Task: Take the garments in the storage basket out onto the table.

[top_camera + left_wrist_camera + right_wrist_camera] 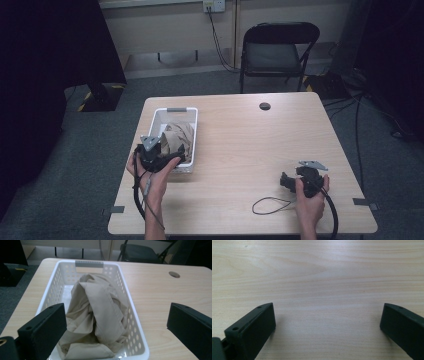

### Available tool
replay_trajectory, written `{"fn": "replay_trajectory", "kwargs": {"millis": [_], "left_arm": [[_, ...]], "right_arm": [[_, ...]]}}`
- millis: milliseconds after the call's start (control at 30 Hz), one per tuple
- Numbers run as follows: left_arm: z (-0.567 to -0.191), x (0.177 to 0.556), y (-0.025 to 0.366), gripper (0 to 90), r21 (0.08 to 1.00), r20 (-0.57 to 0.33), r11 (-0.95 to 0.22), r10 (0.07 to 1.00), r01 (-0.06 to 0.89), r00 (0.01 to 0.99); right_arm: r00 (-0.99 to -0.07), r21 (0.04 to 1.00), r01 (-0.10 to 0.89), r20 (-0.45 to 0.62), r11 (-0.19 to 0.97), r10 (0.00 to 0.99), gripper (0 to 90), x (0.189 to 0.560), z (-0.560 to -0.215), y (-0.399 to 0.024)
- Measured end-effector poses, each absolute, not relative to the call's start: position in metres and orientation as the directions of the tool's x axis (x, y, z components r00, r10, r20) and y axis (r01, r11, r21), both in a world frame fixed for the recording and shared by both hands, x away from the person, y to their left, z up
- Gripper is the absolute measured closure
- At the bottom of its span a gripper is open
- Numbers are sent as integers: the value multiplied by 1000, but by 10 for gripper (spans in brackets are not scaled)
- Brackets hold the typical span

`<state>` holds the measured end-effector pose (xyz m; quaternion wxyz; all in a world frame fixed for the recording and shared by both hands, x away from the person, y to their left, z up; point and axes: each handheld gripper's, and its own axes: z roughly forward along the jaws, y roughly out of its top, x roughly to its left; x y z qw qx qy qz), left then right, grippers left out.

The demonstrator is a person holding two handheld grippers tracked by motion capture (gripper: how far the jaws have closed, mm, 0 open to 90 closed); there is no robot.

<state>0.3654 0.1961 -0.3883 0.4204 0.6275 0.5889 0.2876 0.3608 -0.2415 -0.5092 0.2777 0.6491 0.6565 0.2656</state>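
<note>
A white perforated basket (160, 120) (57, 280) stands on the left part of the wooden table (240, 135). A crumpled beige cloth (177, 137) (97, 315) lies heaped inside it. My left gripper (157, 156) (116, 315) hovers at the basket's near end, open, its jaws spread wide on either side of the cloth without touching it. My right gripper (289, 181) (328, 315) rests low over bare table at the front right, open, with nothing between its jaws.
A black cable loop (272, 205) lies on the table by the right hand. A round cable hole (265, 106) sits near the far edge. A black folding chair (277, 50) stands beyond the table on the grey carpet.
</note>
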Motion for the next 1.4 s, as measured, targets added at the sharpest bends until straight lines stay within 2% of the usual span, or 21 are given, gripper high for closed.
{"fn": "replay_trajectory", "kwargs": {"millis": [233, 567, 833, 1100, 1400], "left_arm": [[-385, 376, 199, 27, 875, -112, 24, 982, 484, 155], [-387, 400, 201, 20, 842, -117, 22, 983, 538, 143], [-398, 417, 201, 16, 817, -129, 32, 983, 576, 129], [-407, 434, 204, 17, 812, -151, 30, 975, 584, 160], [-423, 453, 204, 33, 769, -143, 33, 982, 638, 122]], "right_arm": [[-3, 709, 705, -20, 16, 1000, 0, 361, -509, -242], [-3, 709, 705, -20, 16, 1000, 0, 361, -509, -242], [-3, 709, 705, -20, 16, 1000, 0, 361, -509, -242], [-3, 709, 705, -20, 16, 1000, 0, 361, -509, -242], [-3, 709, 705, -20, 16, 1000, 0, 361, -509, -241]]}}
